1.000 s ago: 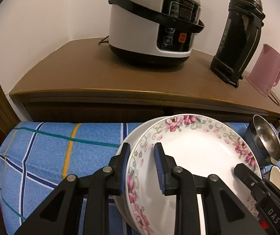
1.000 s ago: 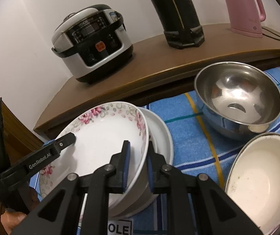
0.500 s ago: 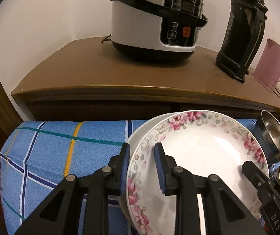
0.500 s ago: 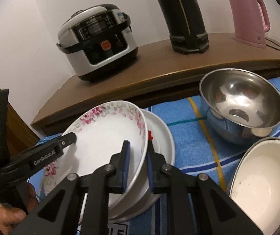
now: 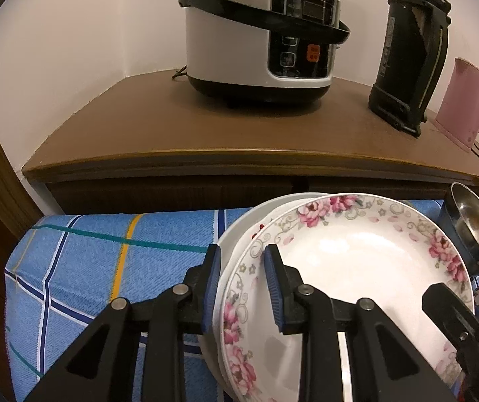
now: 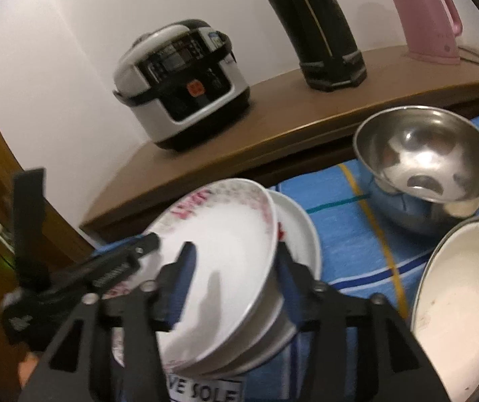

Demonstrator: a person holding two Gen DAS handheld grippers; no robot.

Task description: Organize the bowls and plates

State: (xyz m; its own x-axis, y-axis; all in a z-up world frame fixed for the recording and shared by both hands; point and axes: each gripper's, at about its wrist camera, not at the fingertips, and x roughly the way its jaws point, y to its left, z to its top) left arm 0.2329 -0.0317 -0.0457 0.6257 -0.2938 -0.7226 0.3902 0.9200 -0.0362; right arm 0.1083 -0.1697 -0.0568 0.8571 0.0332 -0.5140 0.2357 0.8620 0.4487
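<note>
1. Floral plate [image 5: 356, 268] is seen lying on a plain white plate [image 5: 239, 234], the stack resting on the blue checked cloth [image 5: 105, 268].
2. Its left rim is straddled by the left gripper [image 5: 242, 284], one pad outside the stack and one on the plate's inner face; a gap is visible at the rim, so the fingers are read as released.
3. The right gripper [image 6: 232, 281] is spread wide around the opposite edge (this view is blurred), with neither pad pressed to the plate.
4. A steel bowl [image 6: 427, 164] is seen tilted on the cloth to the right of the stack, and a cream enamel bowl [image 6: 460, 301] lies nearer, beside it.
5. On the brown counter [image 5: 205, 134] behind, a rice cooker [image 5: 259, 30], a black flask [image 5: 410, 50] and a pink kettle [image 5: 464, 100] are lined up.
</note>
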